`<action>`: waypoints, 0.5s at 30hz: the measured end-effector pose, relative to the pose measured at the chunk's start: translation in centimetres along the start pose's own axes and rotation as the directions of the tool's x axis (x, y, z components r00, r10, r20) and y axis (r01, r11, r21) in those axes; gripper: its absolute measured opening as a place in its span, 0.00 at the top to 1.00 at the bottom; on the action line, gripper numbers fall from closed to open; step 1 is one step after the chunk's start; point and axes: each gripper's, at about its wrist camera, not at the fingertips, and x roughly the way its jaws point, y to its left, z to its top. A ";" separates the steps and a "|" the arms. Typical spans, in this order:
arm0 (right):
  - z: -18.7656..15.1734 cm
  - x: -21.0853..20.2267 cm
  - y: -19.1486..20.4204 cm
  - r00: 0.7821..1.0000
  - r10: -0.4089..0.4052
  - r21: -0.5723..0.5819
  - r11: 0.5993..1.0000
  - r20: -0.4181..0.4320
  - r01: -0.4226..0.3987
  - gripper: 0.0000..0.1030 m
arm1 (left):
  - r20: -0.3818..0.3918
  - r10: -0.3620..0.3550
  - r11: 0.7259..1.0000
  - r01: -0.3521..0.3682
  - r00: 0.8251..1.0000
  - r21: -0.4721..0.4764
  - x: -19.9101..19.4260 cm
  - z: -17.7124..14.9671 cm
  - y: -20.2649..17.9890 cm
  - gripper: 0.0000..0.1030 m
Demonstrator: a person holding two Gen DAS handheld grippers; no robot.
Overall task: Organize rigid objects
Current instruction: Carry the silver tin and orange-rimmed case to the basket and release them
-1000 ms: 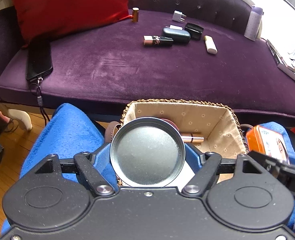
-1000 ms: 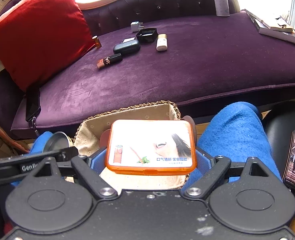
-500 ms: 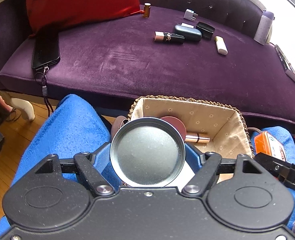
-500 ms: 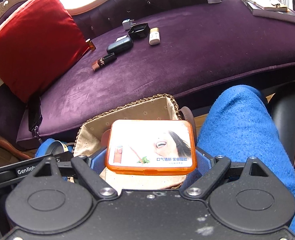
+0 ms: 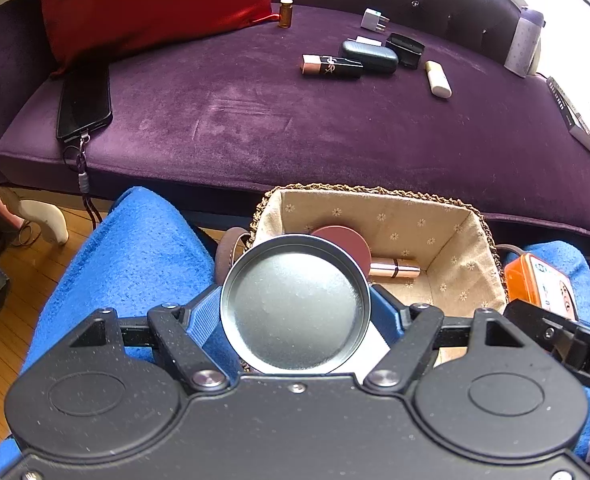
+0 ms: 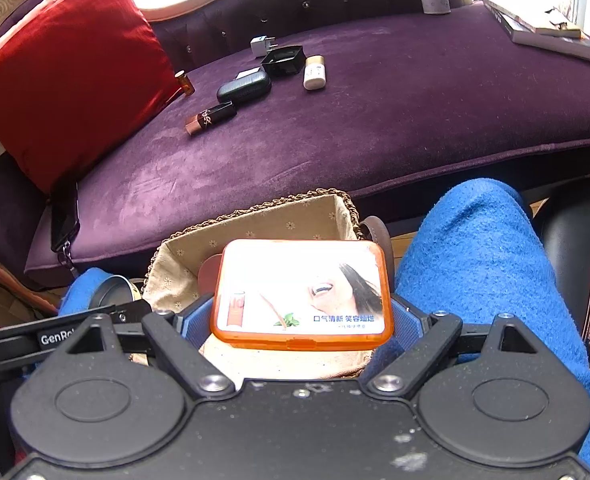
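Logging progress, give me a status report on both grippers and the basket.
Left gripper shut on round tin. Right gripper shut on orange box. Both over basket, which holds brown disc and gold tube.

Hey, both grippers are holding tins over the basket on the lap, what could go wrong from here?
The round tin is gripped only at its edges by the left gripper, so it might tip out sideways. The orange tin in the right gripper looks wide for the basket, which already holds a disc and a tube, and may jam.
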 end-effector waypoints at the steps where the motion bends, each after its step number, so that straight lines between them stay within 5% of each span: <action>1: 0.0 0.0 0.1 1.000 -0.003 -0.008 1.000 0.000 0.003 0.14 | -0.001 -0.001 1.000 0.001 1.000 0.002 0.0 0.0 0.0 0.29; 15: 0.0 0.3 0.8 1.000 -0.018 -0.057 0.998 -0.016 0.017 0.13 | -0.007 -0.022 0.999 0.022 1.000 0.032 0.1 0.1 -0.5 0.28</action>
